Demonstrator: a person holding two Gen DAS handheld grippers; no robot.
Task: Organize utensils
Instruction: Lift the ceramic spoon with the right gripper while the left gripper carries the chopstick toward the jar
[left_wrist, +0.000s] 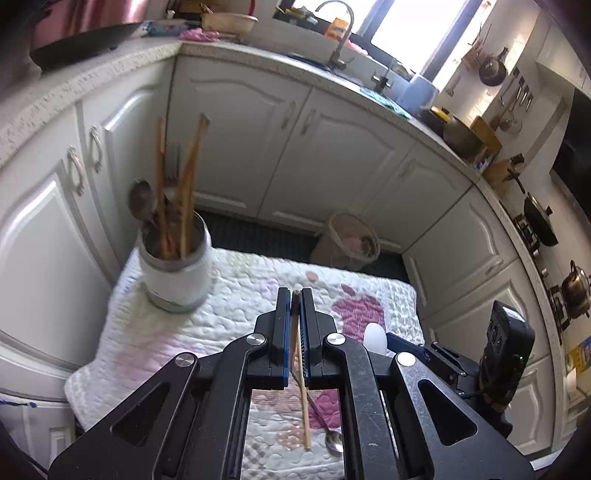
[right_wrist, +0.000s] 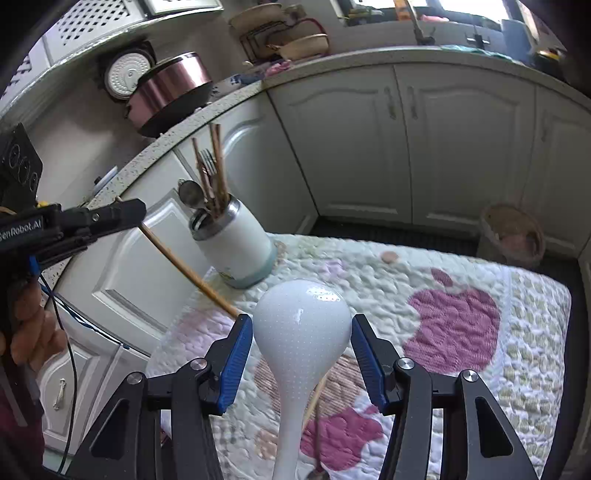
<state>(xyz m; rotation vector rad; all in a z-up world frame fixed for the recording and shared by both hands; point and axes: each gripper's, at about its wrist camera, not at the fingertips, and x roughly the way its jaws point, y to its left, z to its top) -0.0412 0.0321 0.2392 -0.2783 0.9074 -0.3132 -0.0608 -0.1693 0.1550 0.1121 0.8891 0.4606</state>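
My left gripper (left_wrist: 295, 295) is shut on a wooden chopstick (left_wrist: 303, 406), held in the air above the quilted table; it also shows in the right wrist view (right_wrist: 184, 269), with the left gripper (right_wrist: 125, 212) at the left. A white utensil jar (left_wrist: 177, 266) stands at the quilt's far left holding several chopsticks, a fork and a spoon; it also shows in the right wrist view (right_wrist: 240, 247). My right gripper (right_wrist: 301, 343) is wide open around a white ladle (right_wrist: 303, 332) that stands between the jaws; whether it touches them I cannot tell. A metal spoon (left_wrist: 332, 441) lies on the quilt.
The quilted cloth (right_wrist: 461, 295) covers a small table among white kitchen cabinets (left_wrist: 332, 147). A woven basket (right_wrist: 513, 236) stands on the floor beyond the table. Another chopstick (right_wrist: 314, 402) lies on the quilt behind the ladle. Pots stand on the counter (right_wrist: 170, 88).
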